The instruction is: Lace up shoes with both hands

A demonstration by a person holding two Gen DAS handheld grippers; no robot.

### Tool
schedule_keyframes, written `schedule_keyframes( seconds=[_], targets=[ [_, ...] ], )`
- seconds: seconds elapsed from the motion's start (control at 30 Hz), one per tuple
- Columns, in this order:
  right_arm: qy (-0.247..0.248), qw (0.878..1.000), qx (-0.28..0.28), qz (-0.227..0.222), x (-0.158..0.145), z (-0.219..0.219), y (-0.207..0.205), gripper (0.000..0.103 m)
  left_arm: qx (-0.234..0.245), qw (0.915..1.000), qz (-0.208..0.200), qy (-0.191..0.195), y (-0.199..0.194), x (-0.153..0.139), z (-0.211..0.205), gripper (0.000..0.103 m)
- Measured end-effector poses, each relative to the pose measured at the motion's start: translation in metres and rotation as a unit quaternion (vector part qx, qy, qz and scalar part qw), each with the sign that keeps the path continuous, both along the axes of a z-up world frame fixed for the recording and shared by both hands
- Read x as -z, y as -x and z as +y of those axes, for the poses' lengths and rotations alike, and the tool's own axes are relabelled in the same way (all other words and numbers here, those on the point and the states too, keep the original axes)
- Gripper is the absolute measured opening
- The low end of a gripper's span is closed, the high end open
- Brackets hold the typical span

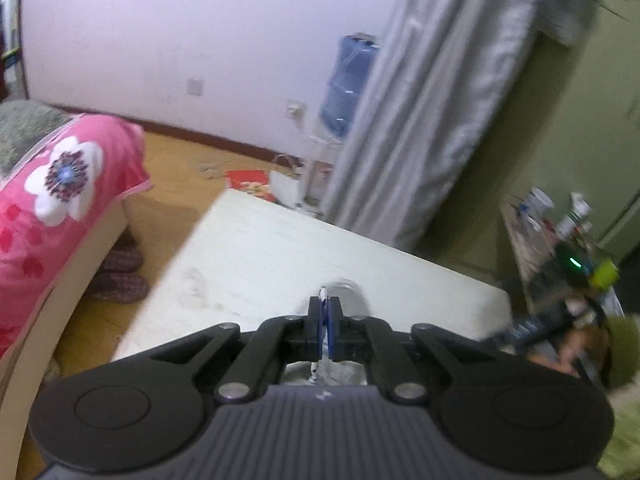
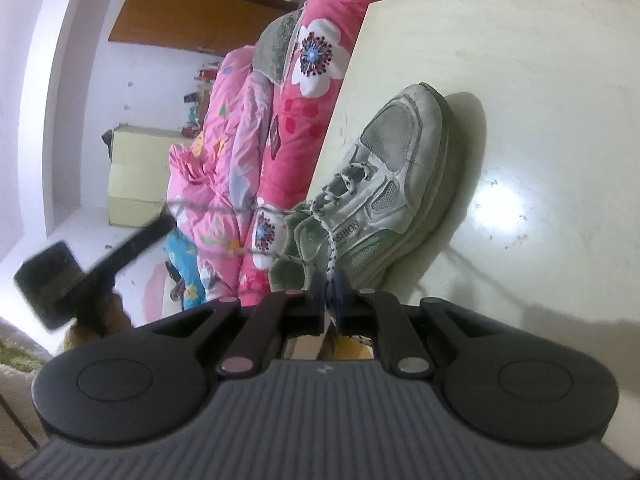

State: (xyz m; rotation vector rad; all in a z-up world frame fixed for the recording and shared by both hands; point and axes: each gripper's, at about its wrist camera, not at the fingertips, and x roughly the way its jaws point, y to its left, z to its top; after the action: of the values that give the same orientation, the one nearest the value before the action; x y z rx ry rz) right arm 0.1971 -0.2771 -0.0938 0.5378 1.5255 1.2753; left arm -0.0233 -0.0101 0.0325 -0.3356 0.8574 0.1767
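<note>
While the shoe (image 2: 384, 184) lies on the table (image 2: 540, 80), each hand-held gripper (left (image 1: 324, 312), right (image 2: 330, 300)) pinched tight on a lace end (image 2: 332, 258).

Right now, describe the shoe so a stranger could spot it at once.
Find the pale table beside the pink quilt. The shoe lies alone near the table's edge by the quilt, the only footwear on it. It is a worn grey-white mesh sneaker with speckled laces, one pinched in the right gripper.
</note>
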Motion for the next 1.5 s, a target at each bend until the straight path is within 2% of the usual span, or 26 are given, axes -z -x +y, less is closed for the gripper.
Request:
schedule_keyframes(
  seconds=[0.17,0.3,0.37,0.47,0.53,0.6,0.67,0.7,0.73,0.77,0.8,0.93,1.07,1.2,1.27,1.37,1.43,1.5],
  targets=[
    [-0.008,1.000,0.020,-0.004,-0.007,-0.003,0.001,0.005,-0.007,0.9978,0.058,-0.033,-0.002,0.022,0.030,0.003],
    [0.014,0.999,0.025,-0.017,-0.009,-0.001,0.001,0.005,0.029,0.9906,0.124,-0.051,-0.001,0.049,0.048,0.003],
    [0.035,0.998,0.019,-0.038,-0.012,0.004,0.003,0.005,0.053,0.9841,0.158,-0.060,0.001,0.064,0.054,0.011],
    [0.074,0.994,0.016,-0.073,-0.018,0.013,0.007,0.005,0.083,0.9752,0.188,-0.083,0.008,0.082,0.062,0.019],
    [0.099,0.991,0.021,-0.089,-0.021,0.018,0.008,0.005,0.089,0.9734,0.193,-0.085,0.016,0.084,0.069,0.019],
    [0.129,0.985,0.030,-0.111,-0.025,0.024,0.009,0.005,0.093,0.9719,0.197,-0.088,0.025,0.085,0.075,0.025],
    [0.159,0.978,0.040,-0.129,-0.030,0.029,0.009,0.006,0.091,0.9756,0.184,-0.079,0.024,0.078,0.079,0.043],
    [0.178,0.974,0.046,-0.134,-0.031,0.031,0.009,0.015,0.089,0.9775,0.176,-0.074,0.023,0.073,0.081,0.054],
    [0.205,0.967,0.058,-0.138,-0.032,0.033,0.009,0.025,0.087,0.9793,0.169,-0.069,0.023,0.069,0.083,0.060],
    [0.233,0.960,0.074,-0.139,-0.032,0.034,0.008,0.040,0.086,0.9811,0.162,-0.064,0.022,0.065,0.085,0.063],
    [0.253,0.953,0.087,-0.141,-0.034,0.034,0.009,0.043,0.084,0.9827,0.154,-0.059,0.021,0.061,0.087,0.064],
    [0.294,0.932,0.140,-0.157,-0.052,0.031,0.019,0.042,0.077,0.9885,0.124,-0.040,0.019,0.044,0.095,0.072],
    [0.307,0.919,0.175,-0.176,-0.081,0.032,0.030,0.043,0.061,0.9941,0.089,-0.012,0.013,0.025,0.105,0.076],
    [0.298,0.911,0.192,-0.208,-0.119,0.041,0.036,0.043,0.038,0.9984,0.042,0.004,0.006,0.000,0.113,0.085],
    [0.287,0.909,0.201,-0.226,-0.137,0.046,0.036,0.043,0.027,0.9996,0.012,0.003,0.004,-0.014,0.116,0.095],
    [0.272,0.905,0.215,-0.246,-0.160,0.051,0.036,0.043,0.002,0.9999,-0.012,-0.009,-0.001,-0.030,0.117,0.098],
    [0.262,0.901,0.228,-0.259,-0.175,0.052,0.036,0.047,-0.008,0.9998,-0.013,-0.014,-0.006,-0.036,0.115,0.099],
    [0.255,0.894,0.241,-0.278,-0.191,0.052,0.038,0.056,-0.013,0.9997,-0.016,-0.015,-0.010,-0.040,0.111,0.101]
  ],
)
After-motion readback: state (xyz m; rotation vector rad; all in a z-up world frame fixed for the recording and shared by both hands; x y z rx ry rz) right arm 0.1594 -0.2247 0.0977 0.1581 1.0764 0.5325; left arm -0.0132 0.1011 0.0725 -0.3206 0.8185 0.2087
